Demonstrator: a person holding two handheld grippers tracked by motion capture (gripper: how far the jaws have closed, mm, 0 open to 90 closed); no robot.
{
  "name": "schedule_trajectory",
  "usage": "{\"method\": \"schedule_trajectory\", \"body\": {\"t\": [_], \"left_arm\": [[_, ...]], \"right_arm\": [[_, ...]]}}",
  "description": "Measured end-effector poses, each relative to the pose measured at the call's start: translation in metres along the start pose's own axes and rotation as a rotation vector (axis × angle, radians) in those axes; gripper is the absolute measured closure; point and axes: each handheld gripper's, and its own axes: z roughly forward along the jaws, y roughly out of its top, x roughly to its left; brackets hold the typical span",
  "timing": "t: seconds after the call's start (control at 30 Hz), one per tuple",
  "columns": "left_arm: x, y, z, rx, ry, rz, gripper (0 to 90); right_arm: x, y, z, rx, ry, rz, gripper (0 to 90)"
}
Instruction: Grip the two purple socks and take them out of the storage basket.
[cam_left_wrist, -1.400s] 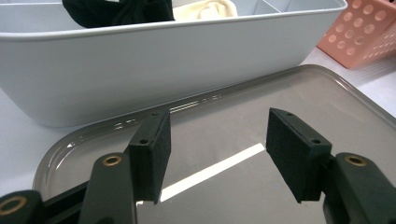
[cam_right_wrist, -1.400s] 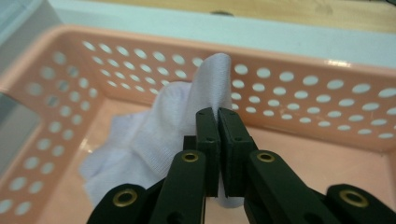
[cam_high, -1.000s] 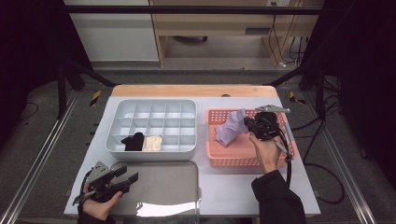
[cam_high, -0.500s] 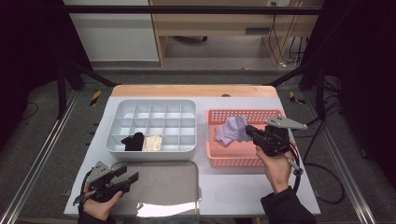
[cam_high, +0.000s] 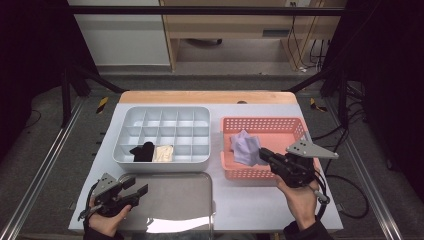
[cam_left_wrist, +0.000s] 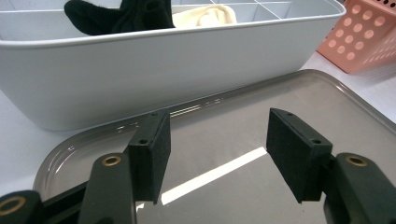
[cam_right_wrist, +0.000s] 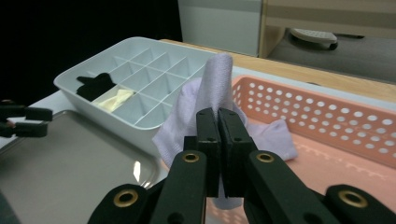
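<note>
near the front left corner of the tabletop, the left gripper (cam_high: 136, 191) hovered over the shiny grey metal tray (cam_high: 175, 210), its black jaws spread apart with nothing between them. at the front right, the right gripper (cam_high: 264, 155) had its jaws clenched on the pale lilac cloth sock (cam_high: 245, 146), which was lifted over the front left part of the pink perforated plastic basket (cam_high: 295, 127). behind the tray stood the white plastic divided box (cam_high: 162, 162); a black sock (cam_high: 142, 151) and a cream sock (cam_high: 163, 153) lay in neighbouring compartments of its front row.
</note>
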Motion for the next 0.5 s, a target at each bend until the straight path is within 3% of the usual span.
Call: {"method": "schedule_trajectory", "body": {"t": [0.5], "left_arm": [[0.000,0.000,0.000,-0.006,0.023,0.002,37.9]], "right_arm": [[0.027,-0.039,-0.005,0.055,0.112,-0.001,88.3]]}}
